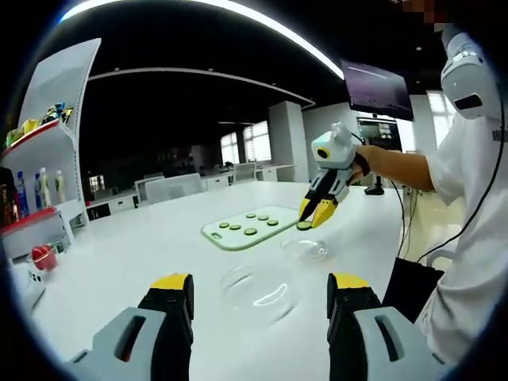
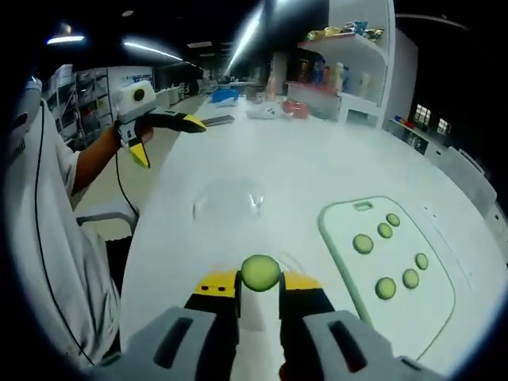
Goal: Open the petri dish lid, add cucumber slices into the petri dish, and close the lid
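Observation:
My right gripper (image 2: 260,290) is shut on a green cucumber slice (image 2: 260,272). In the left gripper view, that right gripper (image 1: 311,221) holds the cucumber slice (image 1: 304,225) just above a small clear petri dish (image 1: 306,250) on the white table. A second, larger clear round piece (image 1: 258,291), dish or lid, lies nearer, seen between my left gripper's (image 1: 260,286) open jaws, which hold nothing. The larger clear piece (image 2: 230,198) lies farther out in the right gripper view. A pale green cutting board (image 1: 238,236) (image 2: 349,222) carries several cucumber slices (image 2: 363,244). The left gripper (image 2: 168,140) hovers open at the far left.
White shelves (image 1: 48,135) with bottles and snacks stand beside the table, with a red object (image 1: 44,255) below them. A monitor (image 1: 377,87) hangs behind. A person in white stands at the table's edge (image 2: 40,238). Assorted items (image 2: 278,107) sit at the table's far end.

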